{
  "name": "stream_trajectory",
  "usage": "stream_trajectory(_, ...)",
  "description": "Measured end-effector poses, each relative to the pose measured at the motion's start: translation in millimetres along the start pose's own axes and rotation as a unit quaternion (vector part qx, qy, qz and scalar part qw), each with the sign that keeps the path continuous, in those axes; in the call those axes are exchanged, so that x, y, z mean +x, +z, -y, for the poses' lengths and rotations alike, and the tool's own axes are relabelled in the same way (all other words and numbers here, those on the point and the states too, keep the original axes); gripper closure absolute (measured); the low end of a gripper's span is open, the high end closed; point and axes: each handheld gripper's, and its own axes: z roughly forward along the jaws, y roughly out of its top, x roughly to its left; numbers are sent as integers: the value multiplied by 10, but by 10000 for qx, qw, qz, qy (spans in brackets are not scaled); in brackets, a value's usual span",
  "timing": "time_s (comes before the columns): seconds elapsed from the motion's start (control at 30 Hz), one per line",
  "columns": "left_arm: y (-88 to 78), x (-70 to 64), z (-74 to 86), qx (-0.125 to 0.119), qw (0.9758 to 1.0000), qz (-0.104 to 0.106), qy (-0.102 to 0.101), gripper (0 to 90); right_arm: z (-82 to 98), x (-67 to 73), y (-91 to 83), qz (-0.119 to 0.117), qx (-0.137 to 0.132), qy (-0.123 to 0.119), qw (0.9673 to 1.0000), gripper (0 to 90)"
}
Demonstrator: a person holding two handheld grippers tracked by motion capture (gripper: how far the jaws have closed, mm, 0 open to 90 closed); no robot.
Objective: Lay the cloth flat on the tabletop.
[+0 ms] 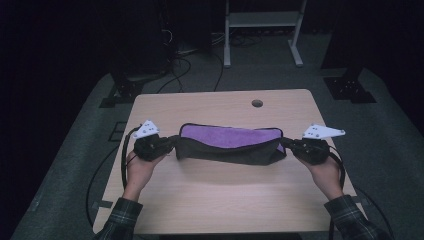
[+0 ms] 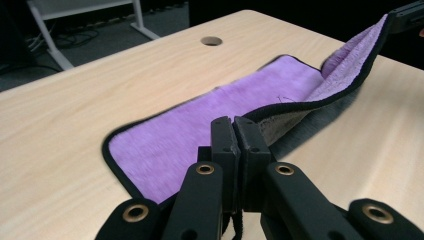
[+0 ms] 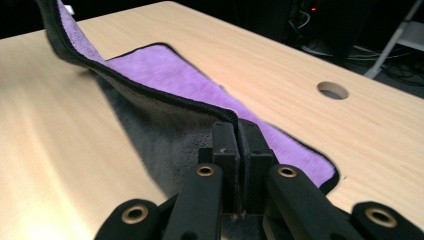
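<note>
A cloth point(image 1: 227, 136), purple on one face and dark grey on the other with a black hem, lies across the middle of the wooden table point(image 1: 215, 200). Its near long edge is lifted off the table and stretched between both grippers, grey side toward the person. My left gripper point(image 1: 170, 142) is shut on the cloth's left near corner. My right gripper point(image 1: 286, 144) is shut on the right near corner. In the left gripper view the jaws pinch the hem point(image 2: 260, 114), and the purple face point(image 2: 200, 115) lies flat beyond. The right gripper view shows the grey underside point(image 3: 160, 135) hanging under the held hem.
A round cable hole point(image 1: 257, 103) sits in the table near its far edge. Beyond the table are cables on the floor point(image 1: 175, 75) and a white metal frame point(image 1: 262, 30). Bare wood lies in front of the cloth, toward the person.
</note>
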Motion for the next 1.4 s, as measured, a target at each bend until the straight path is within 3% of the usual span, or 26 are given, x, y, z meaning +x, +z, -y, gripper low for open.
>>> stream_trajectory(0.17,-151,-138,158,109,9998,175,-54,880,103,145,-148,-176,74,-15,9998,871)
stream_trajectory(0.23,-175,-176,271,185,9993,278,-177,880,180,196,-171,-209,217,-40,9995,871)
stream_trajectory(0.47,-207,-301,593,649,9963,450,-336,880,431,332,-225,-513,689,13,9963,871)
stream_trajectory(0.6,-279,-408,723,805,9946,545,-356,879,541,444,-320,-721,819,18,9940,870)
stream_trajectory(0.87,-360,-651,929,1171,9903,689,-301,879,710,608,-467,-876,1082,-19,9903,869)
stream_trajectory(1.03,-354,-721,1001,1352,9881,694,-219,872,819,675,-509,-1003,1271,-1,9868,863)
stream_trajectory(1.13,-340,-734,995,1441,9880,554,-34,812,851,692,-513,-1125,1247,-13,9858,764)
stream_trajectory(1.27,-373,-719,948,1267,9905,532,-83,639,825,663,-546,-1200,1027,98,9874,599)
stream_trajectory(1.4,-352,-667,909,1199,9916,461,-147,475,791,586,-519,-856,951,216,9915,454)
